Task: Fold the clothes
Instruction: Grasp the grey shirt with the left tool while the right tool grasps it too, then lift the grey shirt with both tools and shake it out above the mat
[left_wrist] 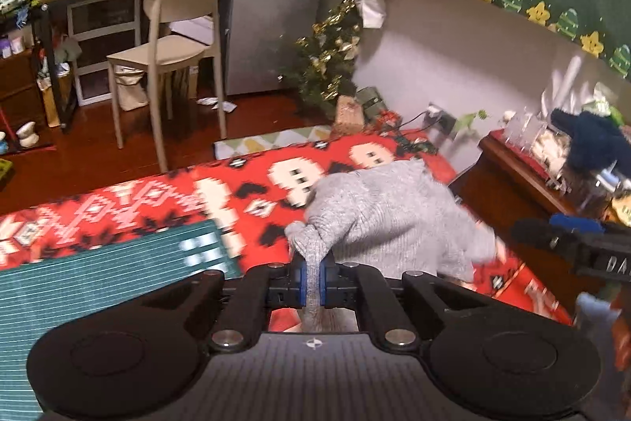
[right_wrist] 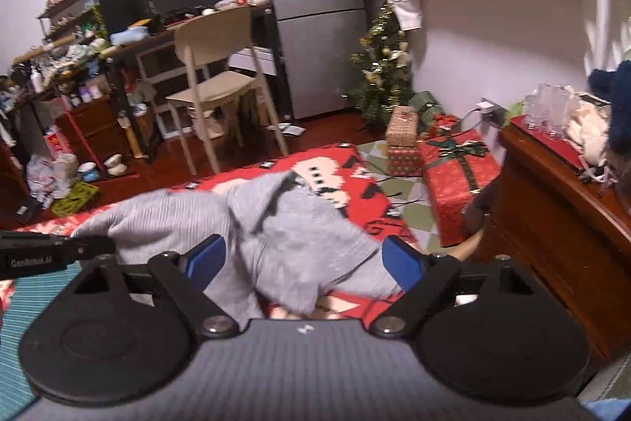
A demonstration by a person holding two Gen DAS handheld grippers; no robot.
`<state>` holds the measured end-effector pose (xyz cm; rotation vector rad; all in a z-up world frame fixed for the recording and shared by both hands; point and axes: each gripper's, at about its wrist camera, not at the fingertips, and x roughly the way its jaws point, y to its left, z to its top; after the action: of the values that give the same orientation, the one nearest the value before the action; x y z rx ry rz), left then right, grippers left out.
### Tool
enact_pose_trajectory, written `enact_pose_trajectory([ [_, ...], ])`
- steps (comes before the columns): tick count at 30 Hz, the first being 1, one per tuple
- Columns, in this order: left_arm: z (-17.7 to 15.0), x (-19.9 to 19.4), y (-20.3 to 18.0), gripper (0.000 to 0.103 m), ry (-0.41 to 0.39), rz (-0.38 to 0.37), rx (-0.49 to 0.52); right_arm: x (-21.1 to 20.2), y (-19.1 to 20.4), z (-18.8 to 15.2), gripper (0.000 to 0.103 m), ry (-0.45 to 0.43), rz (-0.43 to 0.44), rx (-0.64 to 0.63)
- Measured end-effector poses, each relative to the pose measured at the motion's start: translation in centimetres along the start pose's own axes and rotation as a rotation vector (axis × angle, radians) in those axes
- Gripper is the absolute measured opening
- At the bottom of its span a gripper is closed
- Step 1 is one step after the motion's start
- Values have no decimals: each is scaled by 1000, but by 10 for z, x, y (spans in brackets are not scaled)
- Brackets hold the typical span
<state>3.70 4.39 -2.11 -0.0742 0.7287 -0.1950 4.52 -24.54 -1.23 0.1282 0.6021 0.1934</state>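
Grey knit garment (left_wrist: 386,212), lying bunched at frame centre on the red patterned blanket (left_wrist: 157,200): left gripper (left_wrist: 313,279) clamped on an edge strip, presumably to draw a fold, right gripper (right_wrist: 303,263) spread wide, empty, poised above the cloth.

Dim warm indoor light, motion blur mid-frame, heavy fisheye warp w/ dark corners.

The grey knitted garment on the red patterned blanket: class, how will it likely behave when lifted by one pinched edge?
Probably floppy: the grey knitted garment already bunches and drapes from the shut left claw. Likely light, since one thin pinch holds it. It may stretch or sag, so the open right claw should probably support it.
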Motion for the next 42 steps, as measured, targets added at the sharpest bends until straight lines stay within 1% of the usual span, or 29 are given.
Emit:
enact_pose_trajectory([
  [4, -6, -30, 25, 5, 47, 41, -14, -10, 27, 1, 88, 1, 81, -36],
  [7, -11, -60, 46, 5, 71, 77, -15, -18, 50, 2, 88, 0, 135, -70],
  [11, -20, -102, 71, 5, 104, 122, -22, -33, 79, 2, 88, 7, 229, -55],
  [13, -30, -120, 81, 5, 124, 148, -15, -42, 95, -1, 88, 16, 277, -67],
  [16, -45, -145, 91, 5, 157, 182, 10, -59, 126, -9, 88, 29, 329, -136],
  [18, -55, -163, 100, 5, 180, 189, 9, -68, 143, -13, 88, 47, 356, -183],
  [22, -77, -194, 112, 5, 202, 187, 12, -94, 183, -21, 88, 117, 394, -316],
  [24, -86, -207, 118, 5, 208, 178, 6, -109, 204, -22, 88, 148, 399, -382],
  [28, -107, -221, 131, 5, 203, 170, -30, -130, 240, -19, 88, 205, 394, -436],
  [31, -122, -223, 146, 5, 179, 158, -120, -135, 265, -20, 88, 237, 396, -459],
  [34, -136, -225, 154, 5, 123, 152, -199, -125, 279, -36, 88, 236, 390, -469],
  [36, -148, -225, 159, 5, 99, 155, -248, -118, 288, -47, 84, 235, 386, -476],
  [38, -157, -223, 166, 5, 99, 153, -315, -112, 298, -58, 80, 234, 383, -483],
  [40, -164, -223, 170, 5, 105, 151, -352, -93, 294, -72, 72, 241, 360, -468],
  [42, -169, -223, 171, 5, 116, 166, -345, -77, 286, -83, 68, 253, 351, -440],
])
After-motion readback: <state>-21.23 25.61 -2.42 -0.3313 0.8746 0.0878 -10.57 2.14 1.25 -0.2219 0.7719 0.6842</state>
